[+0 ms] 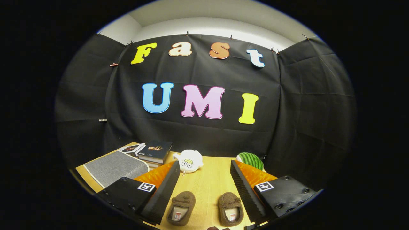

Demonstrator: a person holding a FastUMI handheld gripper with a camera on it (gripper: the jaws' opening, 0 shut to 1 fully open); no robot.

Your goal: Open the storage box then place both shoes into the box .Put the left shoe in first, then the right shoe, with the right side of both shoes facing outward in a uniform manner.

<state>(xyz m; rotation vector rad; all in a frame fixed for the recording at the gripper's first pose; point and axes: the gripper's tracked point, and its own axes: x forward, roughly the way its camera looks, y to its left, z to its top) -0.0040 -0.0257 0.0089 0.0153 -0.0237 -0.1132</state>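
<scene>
Two small brown fuzzy shoes lie side by side on the wooden table [207, 182], toes pointing away from me. The left shoe [182, 208] rests close to my left finger and the right shoe [230, 209] close to my right finger. My gripper [204, 179] is open wide, hovering above the table with both shoes lying between and below its fingers, touching neither. The grey fabric storage box [115, 167] sits beyond my left finger at the table's left side, its lid closed.
A stack of books [155, 152] lies behind the grey box. A white plush toy [190, 161] sits mid-table beyond the shoes. A green striped watermelon-like ball [251, 160] rests beyond my right finger, near the black cloth wall.
</scene>
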